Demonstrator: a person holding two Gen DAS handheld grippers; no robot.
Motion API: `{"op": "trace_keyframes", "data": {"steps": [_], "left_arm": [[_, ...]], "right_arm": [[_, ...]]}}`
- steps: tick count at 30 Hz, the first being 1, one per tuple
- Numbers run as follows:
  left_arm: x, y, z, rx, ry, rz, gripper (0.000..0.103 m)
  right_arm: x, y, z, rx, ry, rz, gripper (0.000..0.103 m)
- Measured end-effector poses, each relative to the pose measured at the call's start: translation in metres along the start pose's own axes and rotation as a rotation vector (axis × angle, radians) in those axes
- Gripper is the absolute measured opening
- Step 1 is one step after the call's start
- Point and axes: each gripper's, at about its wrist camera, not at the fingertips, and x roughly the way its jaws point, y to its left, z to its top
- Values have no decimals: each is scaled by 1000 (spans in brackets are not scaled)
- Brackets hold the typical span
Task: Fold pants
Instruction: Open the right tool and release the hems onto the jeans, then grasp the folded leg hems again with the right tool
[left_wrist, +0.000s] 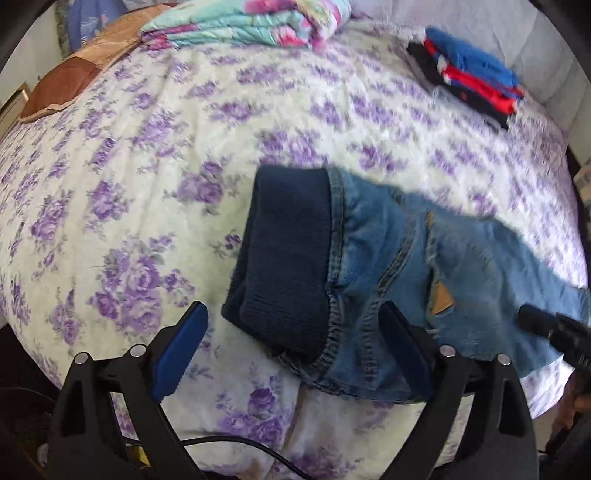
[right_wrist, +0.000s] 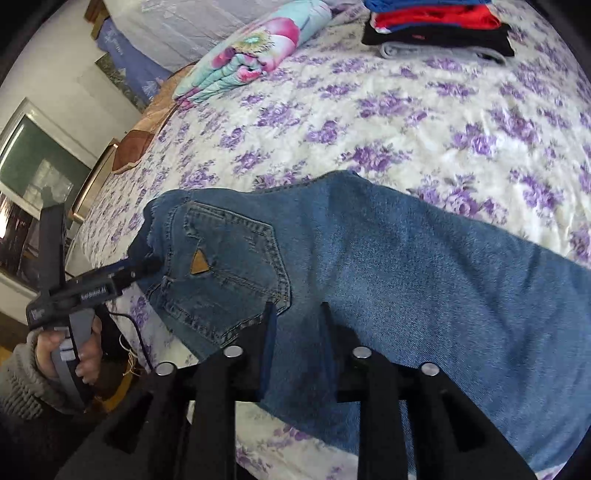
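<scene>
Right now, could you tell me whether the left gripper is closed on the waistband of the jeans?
No, the left gripper stands wide open, its blue fingers spread either side of the jeans waistband.

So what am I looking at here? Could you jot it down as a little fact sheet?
Garment: blue denim jeans with a dark navy knit waistband, lying near the bed edge
Surface: white bedspread with purple roses
Left gripper: open, fingers either side of the waistband
Right gripper: narrowly parted, over the denim; grip unclear
Also on bed: stack of folded red, blue and black clothes; folded floral quilt
</scene>
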Motion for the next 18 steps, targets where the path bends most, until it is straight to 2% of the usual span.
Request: {"op": "trace_keyframes", "data": {"steps": [1, 4, 5, 7, 11, 13, 15, 18], "left_arm": [[-10, 0, 0, -11, -24, -14, 91], [-38, -17, 1, 7, -114, -55, 91], [-39, -26, 1, 24, -115, -63, 91], [-29, -49, -1, 68, -77, -60, 91], [19, -89, -18, 141, 81, 60, 91], [21, -98, -24, 159, 70, 127, 91], [15, -102, -22, 126, 67, 131, 91], [-10, -116, -18, 66, -3, 47, 91]], "right_arm": [[-6, 4, -2, -47, 0, 4, 42], [-8, 11, -6, -178, 47, -6, 54], [0, 9, -8, -207, 97, -9, 58], [17, 0, -10, -220, 180, -9, 58], [-4, -2, -8, -309, 116, 26, 58], [-28, -17, -8, -293, 42, 21, 61], [-54, -45, -11, -211, -19, 0, 62], [-97, -104, -23, -24, -110, -27, 63]]}}
